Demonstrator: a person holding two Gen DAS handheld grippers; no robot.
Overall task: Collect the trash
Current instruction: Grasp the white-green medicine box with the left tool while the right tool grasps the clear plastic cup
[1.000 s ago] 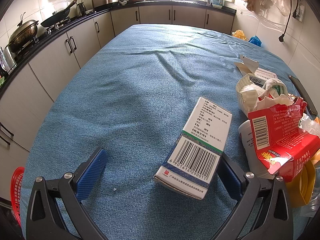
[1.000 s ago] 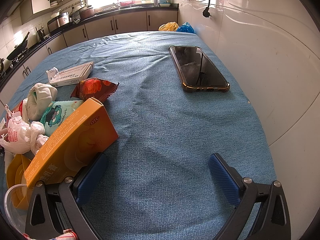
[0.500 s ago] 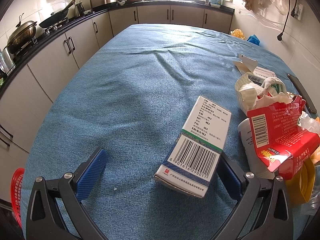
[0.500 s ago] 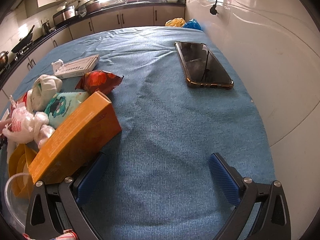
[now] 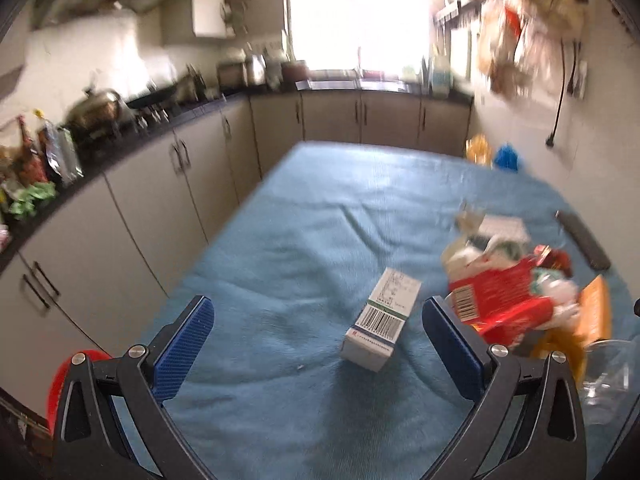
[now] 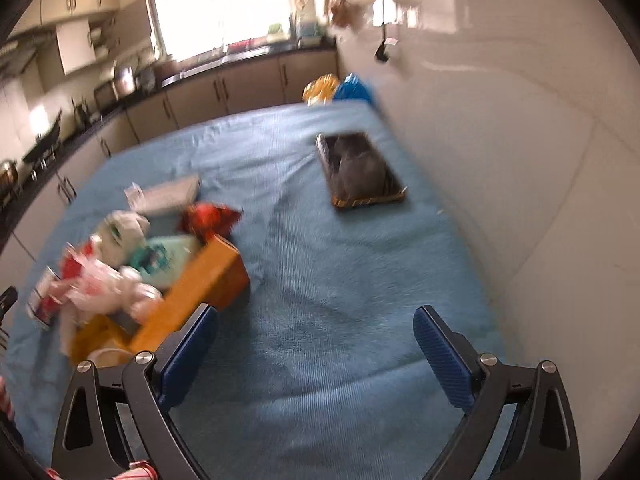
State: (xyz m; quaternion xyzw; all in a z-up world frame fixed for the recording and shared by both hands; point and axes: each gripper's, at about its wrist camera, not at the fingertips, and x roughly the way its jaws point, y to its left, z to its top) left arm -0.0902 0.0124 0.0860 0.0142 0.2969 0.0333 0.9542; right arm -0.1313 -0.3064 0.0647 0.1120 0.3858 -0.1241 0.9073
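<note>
A white box with a barcode (image 5: 380, 316) lies on the blue cloth (image 5: 320, 220), between the tips of my open, empty left gripper (image 5: 316, 340) and nearer its right finger. To its right is a trash pile: a torn red carton (image 5: 508, 300), an orange box (image 5: 596, 312) and crumpled wrappers. In the right wrist view the orange box (image 6: 196, 296) lies just beyond the left finger of my open, empty right gripper (image 6: 316, 344), with the red carton (image 6: 60, 280), a teal packet (image 6: 160, 258) and a red snack bag (image 6: 210, 218) behind it.
A phone (image 6: 358, 170) lies on the cloth near the white wall. A flat white box (image 6: 168, 194) lies behind the pile. A clear cup (image 5: 608, 376) stands at the front right. Kitchen cabinets (image 5: 160, 184) run along the left; a red basket (image 5: 60, 376) sits below.
Both grippers have pulled back and tilted up, so the boxes and pile look smaller and farther. The barcode box no longer touches the left gripper's right finger. Both views are motion-blurred.
</note>
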